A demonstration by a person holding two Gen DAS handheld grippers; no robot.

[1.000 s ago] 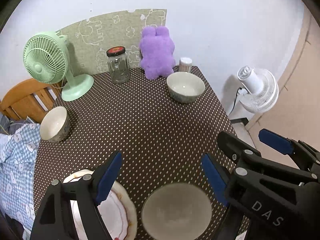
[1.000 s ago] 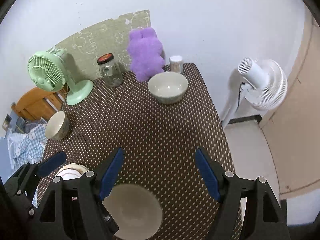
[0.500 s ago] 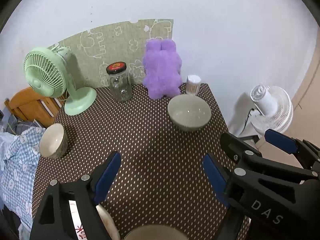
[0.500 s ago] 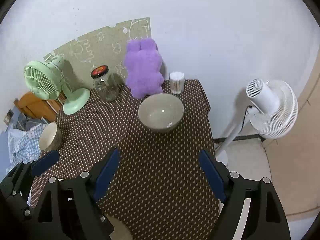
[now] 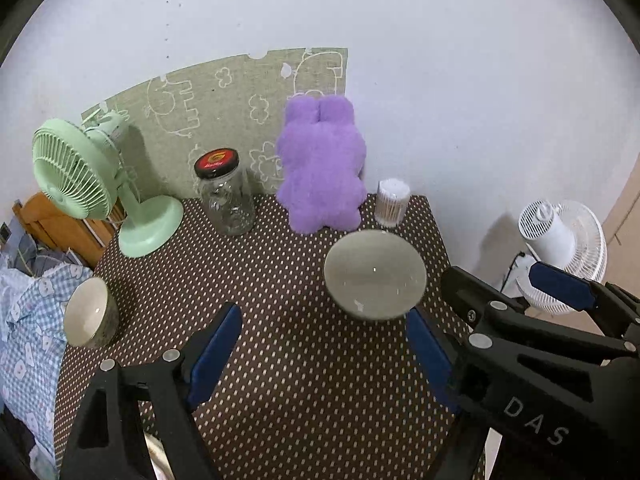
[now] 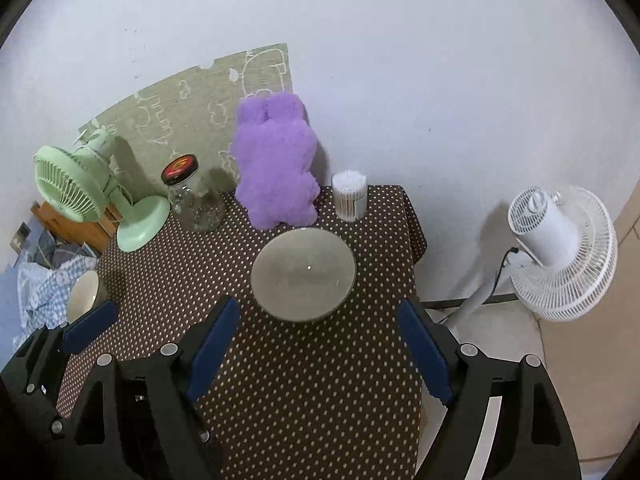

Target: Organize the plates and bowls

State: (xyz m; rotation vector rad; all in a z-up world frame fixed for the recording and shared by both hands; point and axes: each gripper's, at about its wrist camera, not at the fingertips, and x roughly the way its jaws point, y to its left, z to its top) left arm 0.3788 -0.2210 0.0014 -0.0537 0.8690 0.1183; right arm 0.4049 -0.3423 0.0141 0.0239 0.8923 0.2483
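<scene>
A large grey-green bowl (image 5: 374, 276) (image 6: 304, 274) stands upright on the dotted brown tablecloth (image 5: 304, 380), at the far right in front of the plush toy. A smaller pale bowl (image 5: 86, 312) (image 6: 82, 300) lies tilted at the table's left edge. My left gripper (image 5: 322, 316) is open and empty, its right fingertip just below the large bowl's rim. My right gripper (image 6: 319, 306) is also open and empty, and the large bowl lies just beyond its fingertips. Each gripper shows at the side of the other's view. A pale sliver of plate (image 5: 154, 452) peeks out at the bottom.
Along the back wall stand a green desk fan (image 5: 80, 176), a glass jar (image 5: 224, 196) with a dark lid, a purple plush toy (image 5: 320, 168) and a tub of cotton swabs (image 5: 392, 202). A white floor fan (image 6: 560, 252) stands right of the table. Blue checked cloth (image 5: 24, 320) lies left.
Both grippers have moved forward over the table toward the far bowl, which now looks larger and closer. The near bowl and most of the plate have slipped out of view below.
</scene>
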